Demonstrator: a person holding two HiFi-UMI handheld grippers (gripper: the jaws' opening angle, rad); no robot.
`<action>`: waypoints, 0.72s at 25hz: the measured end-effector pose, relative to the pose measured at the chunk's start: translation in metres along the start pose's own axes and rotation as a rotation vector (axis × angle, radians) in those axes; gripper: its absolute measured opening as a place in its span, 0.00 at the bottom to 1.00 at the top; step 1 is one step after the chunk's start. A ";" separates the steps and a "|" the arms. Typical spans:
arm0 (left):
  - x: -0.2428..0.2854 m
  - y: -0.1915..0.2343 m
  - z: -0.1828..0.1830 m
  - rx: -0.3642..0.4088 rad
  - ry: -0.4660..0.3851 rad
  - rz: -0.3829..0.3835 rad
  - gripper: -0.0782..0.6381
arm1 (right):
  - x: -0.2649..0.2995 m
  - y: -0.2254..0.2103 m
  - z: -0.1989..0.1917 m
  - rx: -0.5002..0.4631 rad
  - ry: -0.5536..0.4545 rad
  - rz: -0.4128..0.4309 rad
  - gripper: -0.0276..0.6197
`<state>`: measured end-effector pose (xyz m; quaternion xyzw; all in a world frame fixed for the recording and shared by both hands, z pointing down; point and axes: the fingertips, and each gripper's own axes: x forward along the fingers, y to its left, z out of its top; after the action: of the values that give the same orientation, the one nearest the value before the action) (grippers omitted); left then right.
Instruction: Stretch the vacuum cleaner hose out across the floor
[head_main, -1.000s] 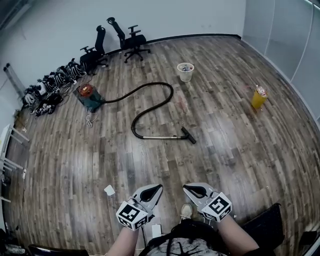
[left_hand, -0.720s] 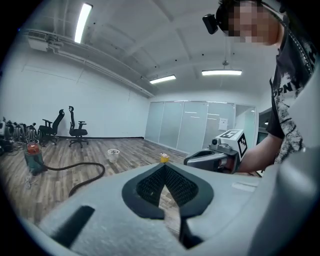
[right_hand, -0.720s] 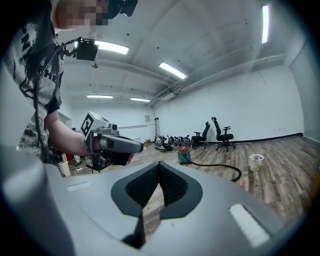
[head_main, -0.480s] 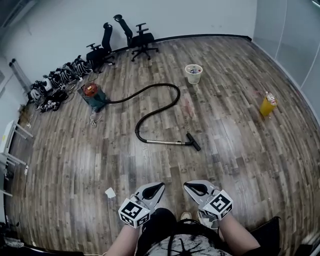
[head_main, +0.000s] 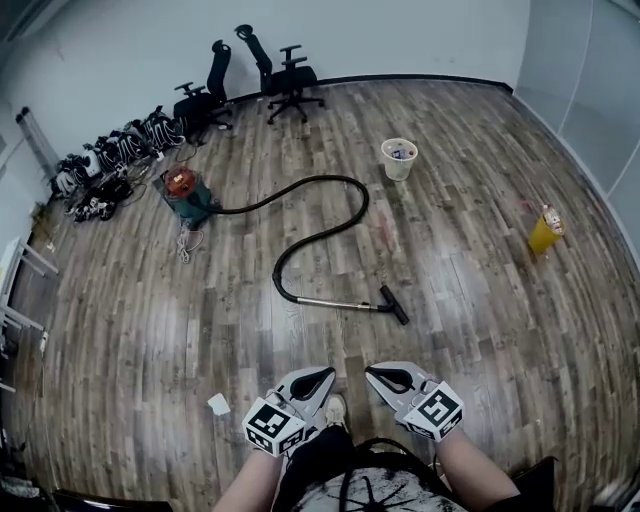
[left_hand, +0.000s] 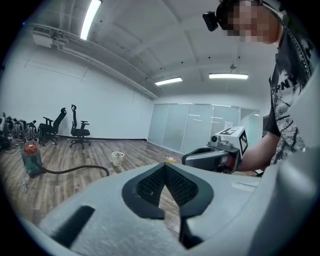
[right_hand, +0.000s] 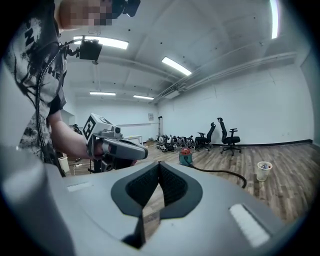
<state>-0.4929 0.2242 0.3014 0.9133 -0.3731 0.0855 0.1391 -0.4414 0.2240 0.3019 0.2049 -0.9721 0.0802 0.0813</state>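
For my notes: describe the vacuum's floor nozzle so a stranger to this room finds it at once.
Start at the red-topped vacuum canister left of centre and follow its black hose to the metal wand. The floor nozzle is the short black bar at the wand's end, nearest the person.

The vacuum cleaner hose (head_main: 330, 215) is black. The vacuum cleaner (head_main: 185, 192) is green with a red top. The floor (head_main: 470, 330) has brown and grey wood stripes. The bin (head_main: 399, 158) is white. The bottle (head_main: 545, 232) is yellow. The office chairs (head_main: 285, 75) are black. The left gripper (head_main: 325, 372) and right gripper (head_main: 372, 373) are grey with black pads (left_hand: 150, 186) and black-and-white square marks.
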 end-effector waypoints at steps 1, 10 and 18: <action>0.003 0.014 0.005 -0.003 -0.005 -0.007 0.11 | 0.013 -0.009 0.006 0.003 -0.003 -0.003 0.05; 0.053 0.126 0.041 0.008 -0.023 -0.062 0.11 | 0.096 -0.093 0.043 -0.038 0.006 -0.046 0.05; 0.117 0.167 0.052 0.003 0.009 -0.072 0.11 | 0.101 -0.183 0.044 -0.023 0.017 -0.072 0.05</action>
<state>-0.5249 0.0166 0.3147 0.9259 -0.3394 0.0851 0.1426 -0.4632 0.0116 0.3006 0.2383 -0.9642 0.0677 0.0947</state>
